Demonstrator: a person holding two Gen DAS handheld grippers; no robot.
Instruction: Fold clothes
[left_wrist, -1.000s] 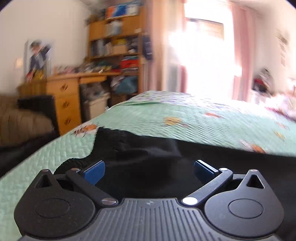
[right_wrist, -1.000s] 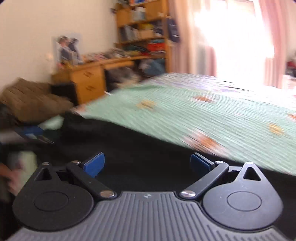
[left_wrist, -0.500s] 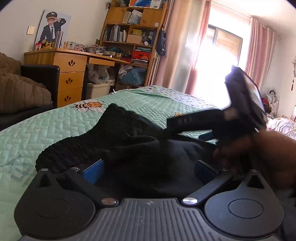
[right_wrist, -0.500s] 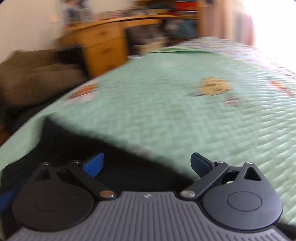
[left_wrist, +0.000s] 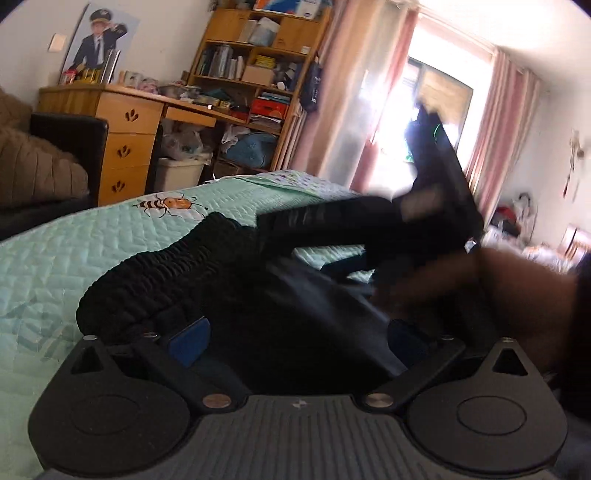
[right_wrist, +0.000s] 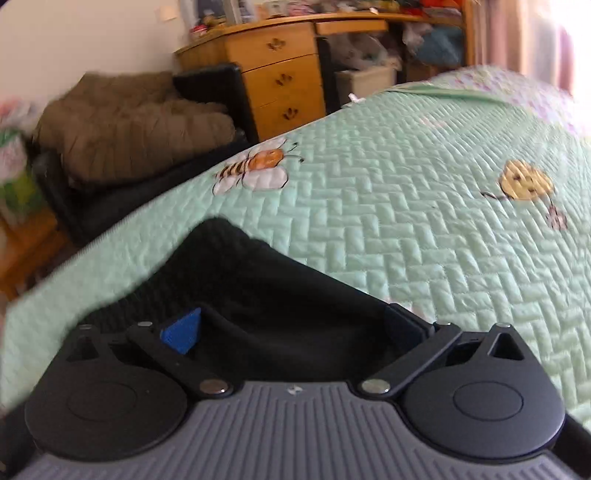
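Closer now over the black garment (right_wrist: 280, 295) on the bedspread (right_wrist: 406, 184), both tongs (left_wrist: 295, 339) (right_wrist: 291, 332) gape apart.

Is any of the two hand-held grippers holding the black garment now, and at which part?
Neither holds it. The left hand-held gripper and right hand-held gripper are both open, with the black garment lying between their fingers, ungripped.

A bed (right_wrist: 406, 192) carries a mint-green quilted cover with bee and cookie motifs. Beside it stand a wooden desk (left_wrist: 125, 122) with three drawers, a cluttered bookshelf (left_wrist: 255, 70) and a black chair (right_wrist: 218, 92) holding a brown quilted heap (right_wrist: 125, 122). The wall (left_wrist: 33, 22) is white with a poster (left_wrist: 98, 40); strong daylight enters a window (left_wrist: 439, 92) flanked by pink curtains (left_wrist: 495, 122).
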